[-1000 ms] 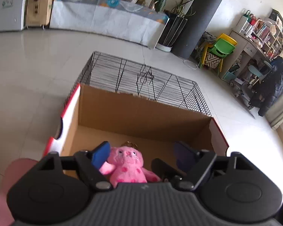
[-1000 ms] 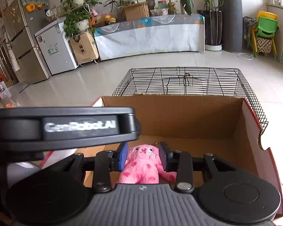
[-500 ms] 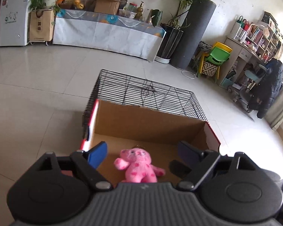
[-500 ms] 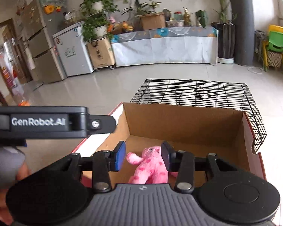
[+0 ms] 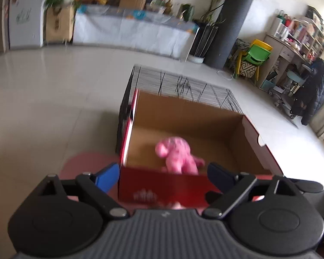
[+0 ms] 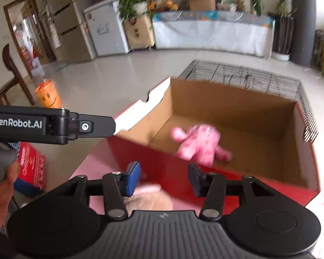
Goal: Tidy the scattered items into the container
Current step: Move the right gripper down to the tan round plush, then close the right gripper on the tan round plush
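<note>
**Pink toy lying in the box, both claws empty**

The pink plush toy (image 5: 178,154) is lying inside the cardboard box (image 5: 190,116), near its front wall. The left claw (image 5: 162,178) is hovering wide apart before the box's near red wall. The right claw (image 6: 163,178) is likewise gaping, gripping nothing. A wire cage (image 6: 248,74) is standing just behind the box.
</note>
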Demonstrator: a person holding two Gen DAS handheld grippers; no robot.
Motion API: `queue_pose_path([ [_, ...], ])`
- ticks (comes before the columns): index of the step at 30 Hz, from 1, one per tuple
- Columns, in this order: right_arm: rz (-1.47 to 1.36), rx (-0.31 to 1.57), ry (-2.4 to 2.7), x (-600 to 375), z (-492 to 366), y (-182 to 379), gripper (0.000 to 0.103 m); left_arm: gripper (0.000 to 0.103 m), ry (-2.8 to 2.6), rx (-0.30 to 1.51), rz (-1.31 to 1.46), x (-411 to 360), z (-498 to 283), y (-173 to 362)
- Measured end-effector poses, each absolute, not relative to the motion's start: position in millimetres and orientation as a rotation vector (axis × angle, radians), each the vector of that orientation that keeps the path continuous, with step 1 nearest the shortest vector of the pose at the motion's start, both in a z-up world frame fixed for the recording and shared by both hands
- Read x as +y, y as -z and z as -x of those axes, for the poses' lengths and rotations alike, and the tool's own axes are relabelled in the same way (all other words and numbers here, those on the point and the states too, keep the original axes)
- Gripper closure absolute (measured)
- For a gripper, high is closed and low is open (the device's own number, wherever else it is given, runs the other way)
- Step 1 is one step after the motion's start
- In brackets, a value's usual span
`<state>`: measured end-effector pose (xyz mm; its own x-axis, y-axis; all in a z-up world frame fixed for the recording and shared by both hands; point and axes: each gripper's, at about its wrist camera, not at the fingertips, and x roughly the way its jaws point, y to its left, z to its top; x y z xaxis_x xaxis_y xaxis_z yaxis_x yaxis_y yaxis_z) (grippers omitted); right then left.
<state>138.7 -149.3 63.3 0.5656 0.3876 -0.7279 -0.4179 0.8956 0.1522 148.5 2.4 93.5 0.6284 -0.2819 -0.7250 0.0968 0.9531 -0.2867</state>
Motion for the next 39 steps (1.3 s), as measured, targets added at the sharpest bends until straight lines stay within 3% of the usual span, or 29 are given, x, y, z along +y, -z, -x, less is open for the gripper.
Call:
queue_pose_path([
  [11, 0.117, 0.982, -0.540, -134, -131, -13, 0.046, 0.011, 0.219, 1.053, 0.269, 6, -158, -32],
  [15, 0.126, 0.988, -0.576, -130, -133, -5, 0.032, 0.011, 0.227, 1.091, 0.280, 0, -164, -17],
  [29, 0.153, 1.038, -0.574, -120, -144, 26, 0.031, 0.011, 0.222, 1.155, 0.278, -15, -179, 14],
  [39, 0.091, 1.044, -0.583, -125, -154, 35, 0.032, 0.035, 0.260, 1.179, 0.332, -13, -186, 31],
])
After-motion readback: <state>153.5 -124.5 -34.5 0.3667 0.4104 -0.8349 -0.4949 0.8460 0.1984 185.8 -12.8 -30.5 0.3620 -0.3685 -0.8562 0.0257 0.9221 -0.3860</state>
